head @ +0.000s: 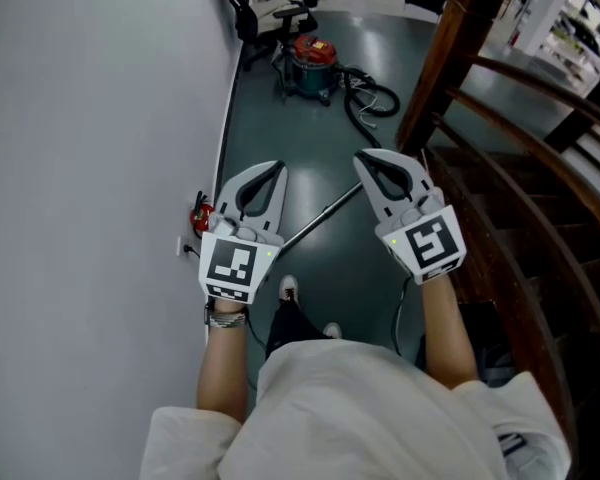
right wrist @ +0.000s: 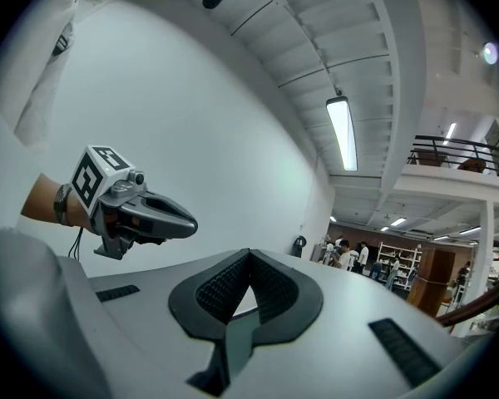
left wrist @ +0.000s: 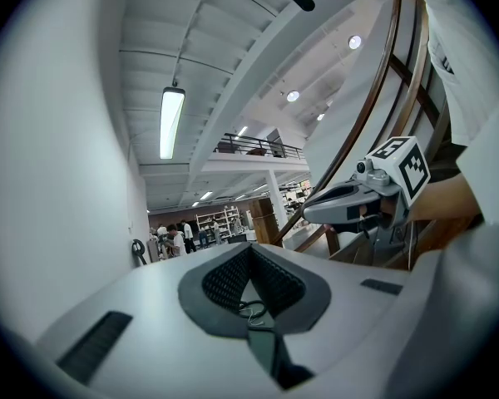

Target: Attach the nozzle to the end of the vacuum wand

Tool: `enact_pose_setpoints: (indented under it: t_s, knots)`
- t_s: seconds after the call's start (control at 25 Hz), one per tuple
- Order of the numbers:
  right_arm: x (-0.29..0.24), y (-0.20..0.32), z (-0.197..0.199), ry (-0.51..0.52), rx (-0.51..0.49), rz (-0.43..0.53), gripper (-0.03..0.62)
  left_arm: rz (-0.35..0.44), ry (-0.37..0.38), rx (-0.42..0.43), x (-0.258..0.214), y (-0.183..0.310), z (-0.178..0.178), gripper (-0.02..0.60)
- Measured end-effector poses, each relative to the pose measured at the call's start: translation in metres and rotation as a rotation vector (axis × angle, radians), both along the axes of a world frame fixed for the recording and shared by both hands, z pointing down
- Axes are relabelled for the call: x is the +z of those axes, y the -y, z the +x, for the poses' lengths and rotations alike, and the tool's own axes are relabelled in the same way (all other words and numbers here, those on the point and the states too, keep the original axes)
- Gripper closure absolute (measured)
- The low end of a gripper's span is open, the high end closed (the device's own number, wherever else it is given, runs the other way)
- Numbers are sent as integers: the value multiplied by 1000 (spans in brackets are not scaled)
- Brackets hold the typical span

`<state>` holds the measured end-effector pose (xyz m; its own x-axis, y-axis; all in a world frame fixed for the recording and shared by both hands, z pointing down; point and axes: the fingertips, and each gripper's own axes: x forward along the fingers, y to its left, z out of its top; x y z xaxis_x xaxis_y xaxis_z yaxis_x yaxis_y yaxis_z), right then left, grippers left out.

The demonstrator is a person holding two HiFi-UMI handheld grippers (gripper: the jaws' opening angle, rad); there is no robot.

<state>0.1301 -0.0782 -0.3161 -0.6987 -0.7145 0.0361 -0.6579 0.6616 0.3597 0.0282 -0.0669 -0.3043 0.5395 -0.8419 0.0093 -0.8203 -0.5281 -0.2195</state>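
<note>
**Silver wand on the floor, between your closed tongs**

Your left gripper (head: 276,168) and right gripper (head: 362,160) are both shut and empty. The vacuum wand (head: 323,215) lies on the floor below, between them. It runs diagonally, its far end under the right gripper, probably the nearer one. No nozzle is visible.

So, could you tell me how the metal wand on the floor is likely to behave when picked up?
The wand looks like a straight, thin metal tube, so probably stiff. It's long, so gripped near one end it would likely tip. Its shiny round surface may slip or roll.
</note>
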Motion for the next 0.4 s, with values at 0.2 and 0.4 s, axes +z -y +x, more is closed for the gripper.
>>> enact_pose_setpoints:
  t_s: [0.2, 0.4]
  knots:
    - [0, -1, 2, 1, 0, 1, 566, 8, -2, 6, -2, 0, 4, 580]
    - [-1, -4, 4, 2, 0, 2, 567, 8, 2, 13, -3, -3, 7, 580]
